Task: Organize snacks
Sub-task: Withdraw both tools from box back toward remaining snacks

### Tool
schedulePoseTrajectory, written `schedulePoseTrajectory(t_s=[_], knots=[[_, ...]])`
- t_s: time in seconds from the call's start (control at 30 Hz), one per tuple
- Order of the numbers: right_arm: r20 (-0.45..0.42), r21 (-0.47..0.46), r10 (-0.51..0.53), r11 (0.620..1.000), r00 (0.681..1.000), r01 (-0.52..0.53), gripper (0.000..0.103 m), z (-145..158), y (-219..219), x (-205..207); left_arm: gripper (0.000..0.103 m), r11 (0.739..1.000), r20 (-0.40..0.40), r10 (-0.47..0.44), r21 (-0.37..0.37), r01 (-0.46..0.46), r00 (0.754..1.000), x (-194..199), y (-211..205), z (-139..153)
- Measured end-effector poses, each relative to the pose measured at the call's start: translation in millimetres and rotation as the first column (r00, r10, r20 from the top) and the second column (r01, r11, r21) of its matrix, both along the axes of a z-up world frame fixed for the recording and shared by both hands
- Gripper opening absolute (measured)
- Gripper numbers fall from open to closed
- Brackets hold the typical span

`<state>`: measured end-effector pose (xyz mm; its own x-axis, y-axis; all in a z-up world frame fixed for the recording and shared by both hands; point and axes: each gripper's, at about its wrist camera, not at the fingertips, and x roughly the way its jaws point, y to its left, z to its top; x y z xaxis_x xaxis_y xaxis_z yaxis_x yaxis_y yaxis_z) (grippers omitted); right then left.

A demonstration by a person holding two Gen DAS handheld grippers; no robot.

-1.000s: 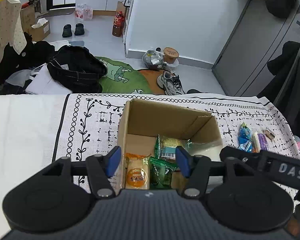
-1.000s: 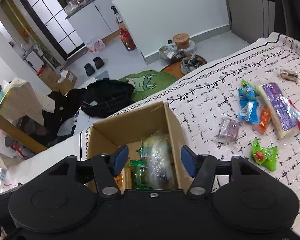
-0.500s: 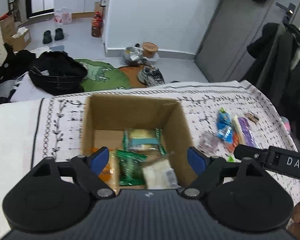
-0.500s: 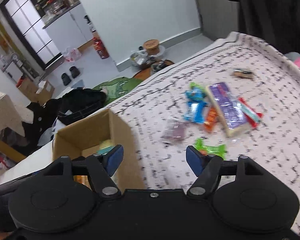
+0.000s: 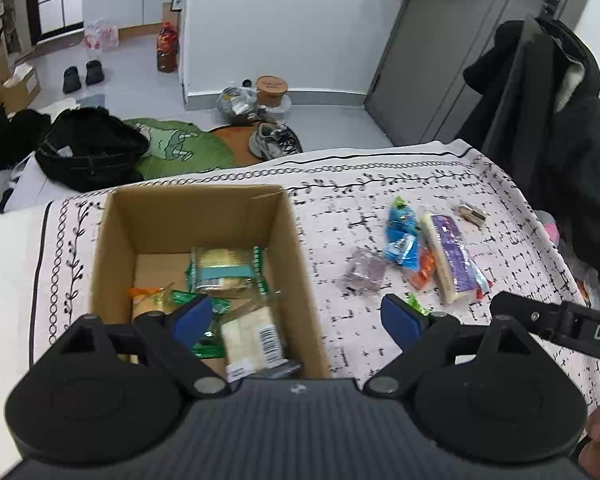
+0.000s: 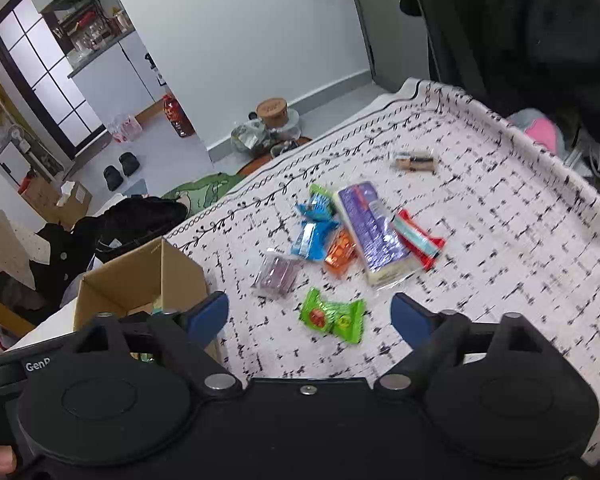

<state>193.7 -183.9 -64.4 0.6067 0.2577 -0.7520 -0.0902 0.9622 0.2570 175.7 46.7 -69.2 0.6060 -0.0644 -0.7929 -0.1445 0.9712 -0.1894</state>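
Nearest the right-hand camera, the right gripper [image 6: 308,316] was opening its jaws wide with nothing pinched; the green packet [image 6: 332,317] lay on the tablecloth [image 6: 500,280] in the gap between the blue pads, untouched. The left gripper [image 5: 296,318] was likewise opening and empty, one pad over the cardboard box [image 5: 296,240], the other over the cloth. In the box lay a cracker pack [image 5: 252,338], green wrappers and a biscuit packet [image 5: 224,270]. Farther off on the cloth sat the loose snacks: a clear purple packet [image 6: 278,274], an orange one [image 6: 340,254], blue wrappers [image 6: 314,228], a long purple bar [image 6: 372,236] and a small brown sweet [image 6: 414,160]. The step looked like fetching the next snack; the right jaws would need lowering around the green packet before closing.
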Motion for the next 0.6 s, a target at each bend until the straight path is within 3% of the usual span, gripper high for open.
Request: schedulePoseTrajectory(t_s=[0.33,0.6], knots=[[0.035,-0.006,-0.022,1.0,0.999,0.022,0.098,12,-37,7,0.103,0.999,0.036,-0.049,-0.003,0.049,0.998,5,-36,11],[0.052,-0.012,-0.023,1.0,0.998,0.024,0.1,19,-68,17,0.103,0.999,0.04,-0.042,-0.005,0.042,0.998,11,-54,12]])
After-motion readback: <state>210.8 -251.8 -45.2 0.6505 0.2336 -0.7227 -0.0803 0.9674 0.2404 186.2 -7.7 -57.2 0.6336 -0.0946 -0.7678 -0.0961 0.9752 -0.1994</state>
